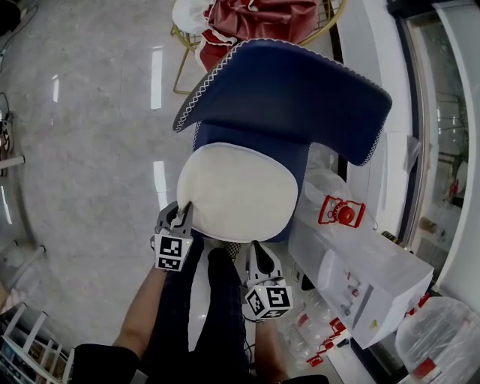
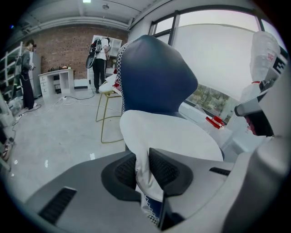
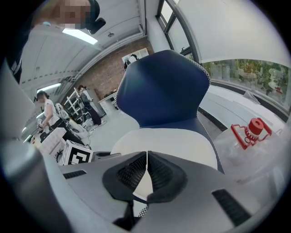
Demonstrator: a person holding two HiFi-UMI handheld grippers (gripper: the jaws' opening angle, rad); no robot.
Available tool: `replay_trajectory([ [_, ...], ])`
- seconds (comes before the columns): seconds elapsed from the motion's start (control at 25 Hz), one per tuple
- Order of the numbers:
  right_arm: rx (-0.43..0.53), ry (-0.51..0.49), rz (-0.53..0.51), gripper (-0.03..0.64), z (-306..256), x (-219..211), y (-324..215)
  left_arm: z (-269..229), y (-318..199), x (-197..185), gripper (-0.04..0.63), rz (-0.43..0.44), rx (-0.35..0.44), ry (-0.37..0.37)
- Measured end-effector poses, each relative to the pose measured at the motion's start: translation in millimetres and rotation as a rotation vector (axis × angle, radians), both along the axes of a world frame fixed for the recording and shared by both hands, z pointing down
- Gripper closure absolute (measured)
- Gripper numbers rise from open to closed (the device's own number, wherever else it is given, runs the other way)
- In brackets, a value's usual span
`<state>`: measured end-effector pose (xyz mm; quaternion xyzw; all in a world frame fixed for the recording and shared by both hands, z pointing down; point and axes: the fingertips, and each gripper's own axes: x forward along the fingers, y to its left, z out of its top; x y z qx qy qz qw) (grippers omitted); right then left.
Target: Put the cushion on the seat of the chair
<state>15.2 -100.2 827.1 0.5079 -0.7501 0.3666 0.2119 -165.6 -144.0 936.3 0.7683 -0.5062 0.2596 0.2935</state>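
One white cushion (image 1: 238, 191), rounded, smooth and flat-topped, lies on the seat of the blue chair (image 1: 300, 97) at the middle of the head view. It covers nearly all of the seat, leaving only a blue strip along its right side. Just under its near edge a bit of blue with white checked trim shows. The chair's back, edged with white stitching, rises behind the cushion toward the top of the frame.

At the cushion's near left edge, the left gripper (image 1: 181, 213) reaches in from the lower left. Its jaws are pinched on a fold of the white cloth, which fills the narrow gap between the pads (image 2: 122, 170). The right gripper (image 1: 256, 253) comes in from below centre, its jaws closed almost tip to tip on a thin piece of the cushion's front edge. Both grippers slant forward and down, their marker cubes toward the person. A bare forearm (image 1: 139, 322) runs from the left gripper to the lower left, and dark trouser legs (image 1: 217, 315) stand between the two grippers.

Grey polished floor (image 1: 90, 150) fills the left side. Red cloth (image 1: 262, 19) lies heaped at the top, and a white box (image 1: 352, 277) sits at the lower right.
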Motion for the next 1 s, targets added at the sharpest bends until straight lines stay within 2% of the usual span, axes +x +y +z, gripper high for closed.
replay_trajectory([
  [0.36, -0.009, -0.014, -0.012, 0.584, 24.8, -4.0, -8.6, 23.0, -2.0, -4.1, 0.534, -0.016, -0.011, -0.011],
  [0.68, 0.001, -0.023, -0.026, 0.584, 22.8, -4.7, -14.7, 25.0, -2.5, -6.7, 0.516, -0.041, -0.016, 0.003],
  [0.76, 0.001, -0.025, -0.027, 0.584, 21.7, -5.5, -14.1, 24.8, -3.1, -11.0, 0.492, -0.065, -0.019, 0.002],
  [0.92, 0.005, -0.025, -0.030, 0.584, 17.6, -5.4, -11.5, 21.0, -2.4, -25.3, 0.398, -0.093, -0.025, -0.023],
  [1.0, 0.010, -0.026, -0.033, 0.584, 13.9, -5.3, -9.9, 15.0, -1.5, -31.1, 0.394, -0.091, -0.015, -0.040],
])
